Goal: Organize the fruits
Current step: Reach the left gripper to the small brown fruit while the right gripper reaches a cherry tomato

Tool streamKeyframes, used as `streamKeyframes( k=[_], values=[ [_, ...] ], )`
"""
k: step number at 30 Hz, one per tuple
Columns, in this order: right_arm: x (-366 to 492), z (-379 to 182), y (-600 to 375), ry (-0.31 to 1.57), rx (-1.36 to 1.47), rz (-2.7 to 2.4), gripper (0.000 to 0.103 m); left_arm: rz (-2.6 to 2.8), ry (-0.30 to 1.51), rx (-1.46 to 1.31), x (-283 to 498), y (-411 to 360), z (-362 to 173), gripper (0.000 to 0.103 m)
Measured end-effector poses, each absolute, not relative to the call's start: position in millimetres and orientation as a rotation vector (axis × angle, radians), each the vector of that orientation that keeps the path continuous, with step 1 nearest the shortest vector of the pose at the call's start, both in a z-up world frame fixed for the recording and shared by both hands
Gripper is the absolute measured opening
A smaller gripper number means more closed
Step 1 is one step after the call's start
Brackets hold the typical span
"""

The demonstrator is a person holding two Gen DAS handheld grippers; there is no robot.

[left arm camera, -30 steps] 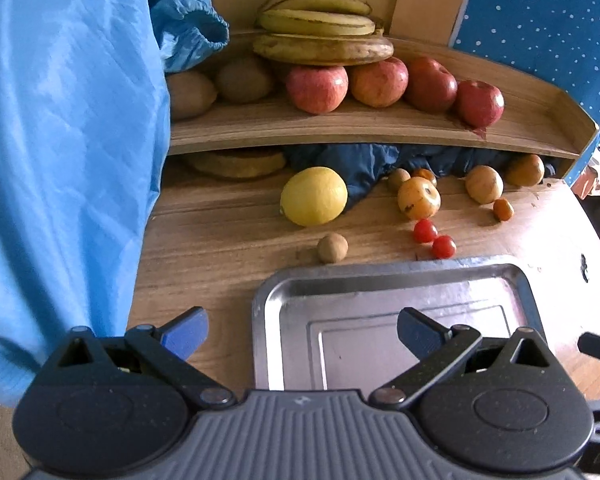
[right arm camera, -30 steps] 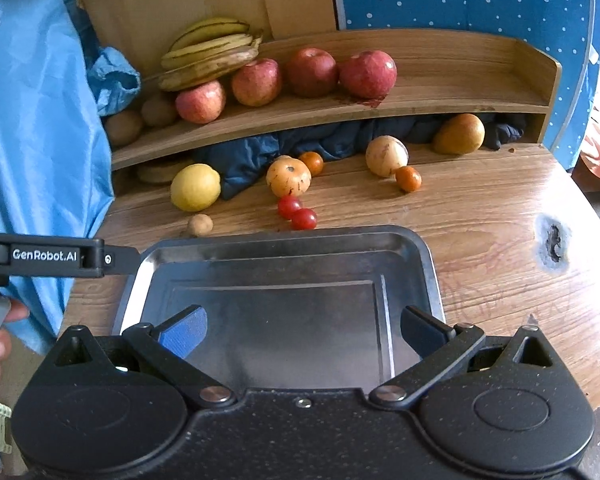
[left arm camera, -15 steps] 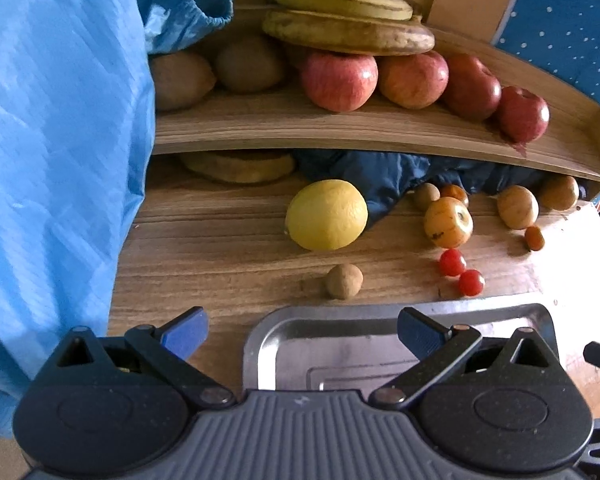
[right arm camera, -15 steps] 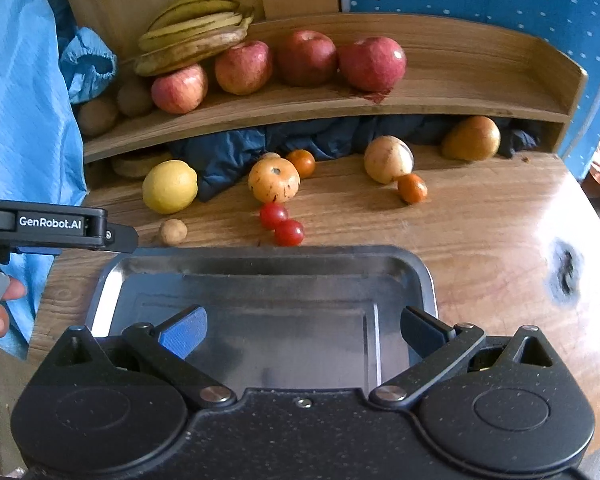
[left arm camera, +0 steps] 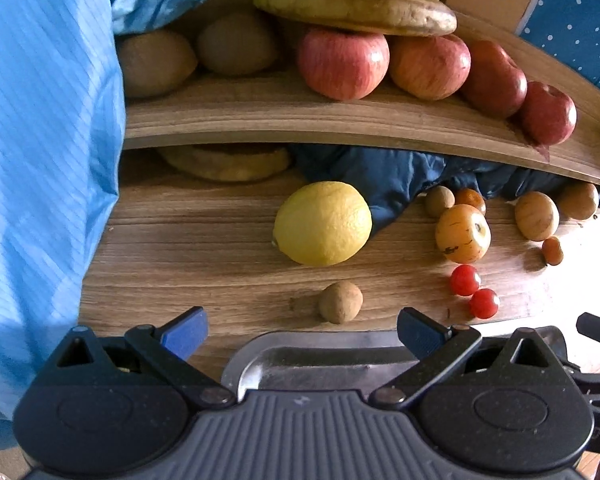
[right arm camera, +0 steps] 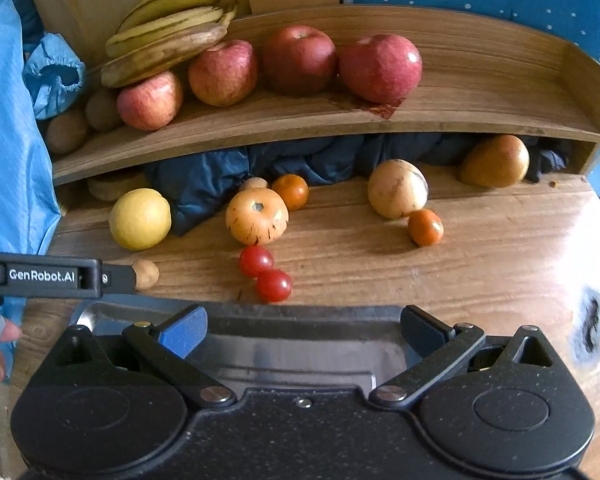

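My left gripper point(left arm camera: 302, 330) is open and empty over the far rim of a metal tray point(left arm camera: 300, 354). Just beyond its fingers lies a small brown fruit point(left arm camera: 340, 302), then a yellow lemon point(left arm camera: 323, 229). My right gripper point(right arm camera: 302, 330) is open too, empty, above the tray point(right arm camera: 284, 350). Ahead of it sit two cherry tomatoes point(right arm camera: 265, 273), a spotted orange fruit point(right arm camera: 257, 216), small oranges point(right arm camera: 425, 227) and a pale round fruit point(right arm camera: 397, 189). Apples point(right arm camera: 298, 59) and bananas point(right arm camera: 166, 30) rest on the wooden shelf point(right arm camera: 460, 116).
A blue sleeve point(left arm camera: 40, 160) fills the left side. Dark blue cloth point(right arm camera: 300, 160) is stuffed under the shelf, with a brownish pear point(right arm camera: 495, 160) at its right end. Kiwis point(left arm camera: 236, 44) sit at the shelf's left. The tabletop has a dark knot point(right arm camera: 590, 326) at the right.
Both grippers have moved forward over the tray toward the fruit, so the lemon, tomatoes and shelf loom larger and less tray shows. Neither gripper's opening changed.
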State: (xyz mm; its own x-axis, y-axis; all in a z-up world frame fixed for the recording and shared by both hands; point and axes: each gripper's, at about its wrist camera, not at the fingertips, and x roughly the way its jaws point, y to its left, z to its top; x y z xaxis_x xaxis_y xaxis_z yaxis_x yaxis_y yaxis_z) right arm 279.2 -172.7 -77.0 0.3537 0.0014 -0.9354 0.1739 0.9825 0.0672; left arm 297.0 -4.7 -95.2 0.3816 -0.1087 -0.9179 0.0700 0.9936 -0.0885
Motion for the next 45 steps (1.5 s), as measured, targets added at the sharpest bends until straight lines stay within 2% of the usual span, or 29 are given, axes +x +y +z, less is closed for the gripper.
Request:
streamKeyframes(
  k=[3, 6, 10, 17, 22, 23, 25, 26, 30, 41, 45],
  values=[
    [286.8, -82.3, -172.8, 1.208, 0.157, -0.092, 0.102, -0.121, 1.180, -0.050, 299.9, -5.2, -97.8, 0.099],
    [293.3, -87.4, -173.6, 1.213, 0.142, -0.083, 0.096, -0.130, 1.186, -0.055, 301.9, -6.6, -100.0, 0.093],
    [300.2, -92.3, -175.1, 1.219, 0.134, -0.071, 0.086, -0.149, 1.175, -0.065, 302.2, -9.5, -100.0, 0.091],
    [307.4, -100.3, -171.6, 1.236, 0.140, -0.042, 0.081, -0.148, 1.190, -0.062, 308.8, -17.0, -106.4, 0.080],
    [311.5, -107.3, -168.2, 1.252, 0.143, -0.030, 0.067, -0.151, 1.199, -0.073, 310.2, -18.4, -109.2, 0.070],
    [311.8, -107.8, -168.2, 1.254, 0.144, -0.028, 0.064, -0.156, 1.202, -0.077, 310.8, -18.8, -110.2, 0.065],
    [313.1, -109.3, -167.9, 1.258, 0.147, -0.026, 0.051, -0.167, 1.210, -0.091, 311.5, -18.6, -111.7, 0.057],
    [313.5, -110.0, -167.8, 1.260, 0.146, -0.026, 0.049, -0.170, 1.212, -0.097, 311.8, -18.5, -112.5, 0.055],
    [314.2, -112.7, -166.6, 1.270, 0.149, -0.016, 0.045, -0.175, 1.217, -0.114, 312.1, -17.9, -114.4, 0.046],
    [318.8, -119.5, -165.6, 1.297, 0.149, 0.014, 0.036, -0.166, 1.233, -0.117, 316.8, -21.8, -120.2, 0.031],
    [319.9, -119.9, -166.4, 1.299, 0.158, 0.023, 0.027, -0.162, 1.229, -0.110, 318.2, -25.1, -120.7, 0.030]
  ],
)
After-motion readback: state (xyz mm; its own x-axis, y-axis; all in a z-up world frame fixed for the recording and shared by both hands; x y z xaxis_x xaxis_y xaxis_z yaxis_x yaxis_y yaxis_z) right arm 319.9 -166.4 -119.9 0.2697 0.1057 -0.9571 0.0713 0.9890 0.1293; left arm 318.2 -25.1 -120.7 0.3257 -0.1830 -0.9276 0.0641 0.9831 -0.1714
